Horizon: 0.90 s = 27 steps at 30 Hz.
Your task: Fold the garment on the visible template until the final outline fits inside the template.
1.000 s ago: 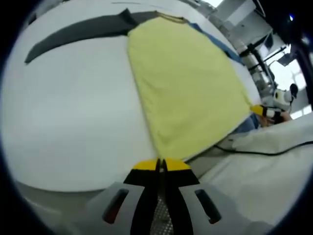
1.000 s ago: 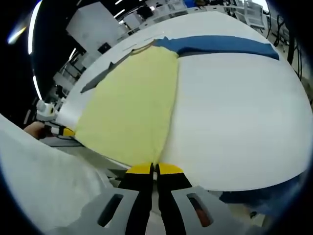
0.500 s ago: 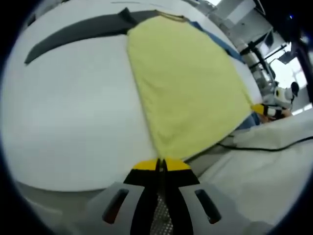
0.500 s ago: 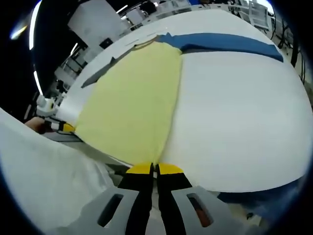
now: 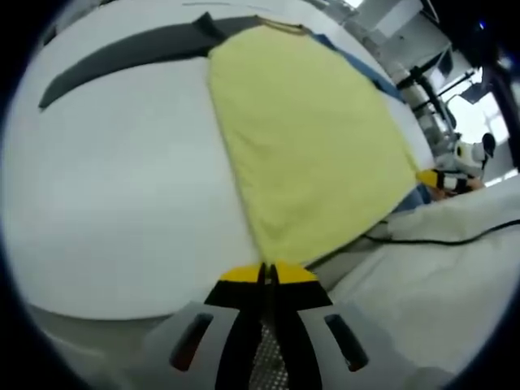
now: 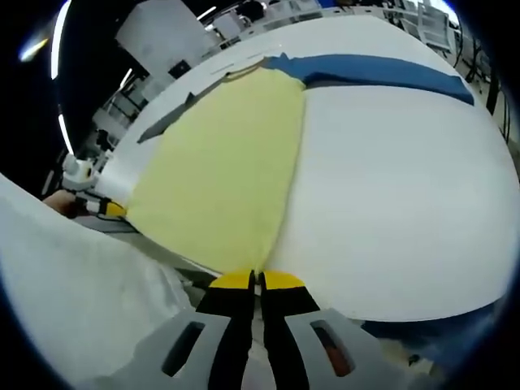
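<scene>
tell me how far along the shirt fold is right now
Done, apparently: the yellow garment lies flat as a long panel on the white table, with no sleeves sticking out. In hand: the left gripper and right gripper are each shut on a near hem corner. Left: folding it shorter; no template outline can be made out, so fit can't be judged.
</scene>
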Available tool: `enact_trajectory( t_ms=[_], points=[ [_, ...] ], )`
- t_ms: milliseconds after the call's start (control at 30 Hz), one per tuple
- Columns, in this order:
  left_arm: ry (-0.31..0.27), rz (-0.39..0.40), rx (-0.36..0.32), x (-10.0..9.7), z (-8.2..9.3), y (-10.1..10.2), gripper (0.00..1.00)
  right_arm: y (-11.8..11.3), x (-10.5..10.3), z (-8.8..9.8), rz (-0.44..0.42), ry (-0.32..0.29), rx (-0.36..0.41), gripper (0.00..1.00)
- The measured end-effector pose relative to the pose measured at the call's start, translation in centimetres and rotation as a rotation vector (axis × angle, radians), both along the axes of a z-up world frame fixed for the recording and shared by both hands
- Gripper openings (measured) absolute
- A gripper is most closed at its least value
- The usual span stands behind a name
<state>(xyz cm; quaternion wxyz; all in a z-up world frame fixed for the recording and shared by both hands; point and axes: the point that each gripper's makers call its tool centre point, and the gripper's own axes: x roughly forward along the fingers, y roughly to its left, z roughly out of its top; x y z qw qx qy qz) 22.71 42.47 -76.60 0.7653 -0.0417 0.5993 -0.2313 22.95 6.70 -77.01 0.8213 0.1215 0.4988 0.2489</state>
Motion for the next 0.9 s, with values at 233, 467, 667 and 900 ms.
enact_trajectory(
  t_ms=[233, 467, 667, 900],
  points=[
    [-0.006, 0.015, -0.025, 0.7, 0.8, -0.4, 0.05, -0.3, 0.9, 0.7, -0.047, 0.001, 0.035, 0.11],
    [-0.045, 0.091, -0.075, 2.5, 2.2, -0.5, 0.1, -1.3, 2.4, 1.7, -0.066, -0.019, 0.022, 0.18],
    [-0.083, 0.133, -0.119, 3.9, 3.3, -1.0, 0.18, -2.0, 3.7, 2.4, -0.075, -0.041, 0.0, 0.26],
    [-0.13, 0.188, -0.162, 5.8, 4.8, -1.4, 0.3, -1.8, 5.6, 3.7, -0.082, -0.074, 0.008, 0.33]
  ],
)
